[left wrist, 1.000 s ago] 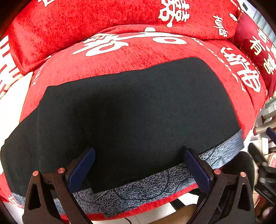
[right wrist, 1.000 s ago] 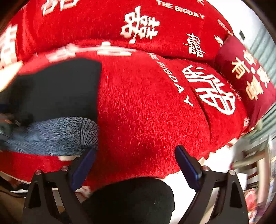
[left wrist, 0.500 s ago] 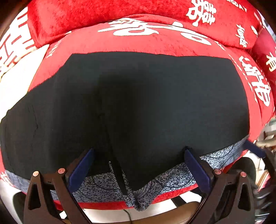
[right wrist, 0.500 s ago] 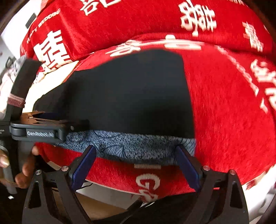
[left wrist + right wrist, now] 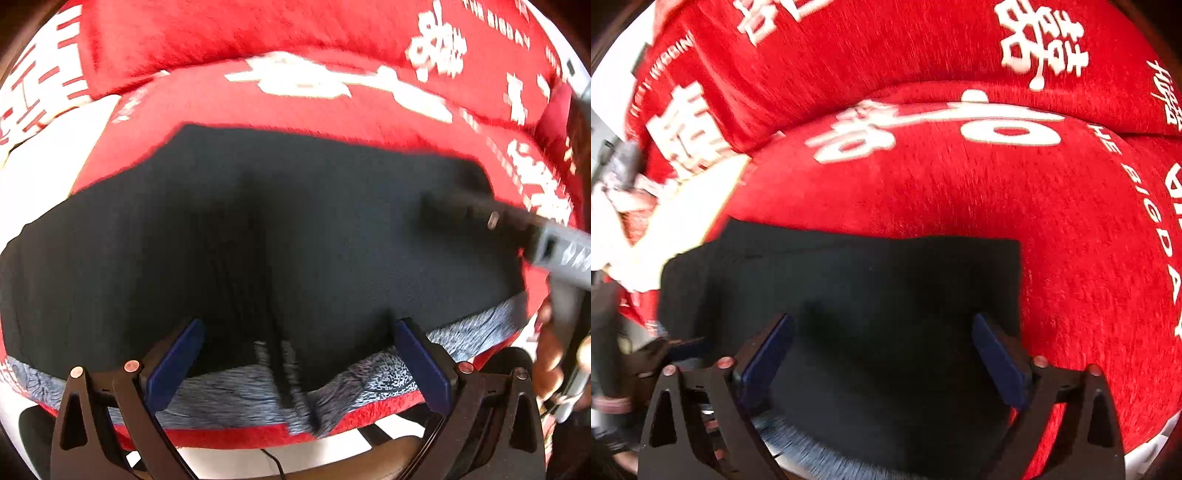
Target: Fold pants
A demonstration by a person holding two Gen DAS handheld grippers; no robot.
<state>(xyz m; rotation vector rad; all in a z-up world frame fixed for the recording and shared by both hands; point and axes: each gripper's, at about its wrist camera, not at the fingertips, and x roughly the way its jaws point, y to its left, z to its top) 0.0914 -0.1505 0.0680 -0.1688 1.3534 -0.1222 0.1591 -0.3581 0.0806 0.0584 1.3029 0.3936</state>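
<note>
While the black pants (image 5: 295, 240) lie flat on the red sofa cushion (image 5: 314, 103), my right hand-held gripper (image 5: 882, 354) opening wide above them, empty, I might pinch only one layer.

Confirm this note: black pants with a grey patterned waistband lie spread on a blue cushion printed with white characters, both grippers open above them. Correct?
Not quite: the cushion is red, not blue, as the right wrist view shows. The rest holds: black pants with a grey patterned waistband, left gripper and right gripper open above them.
</note>
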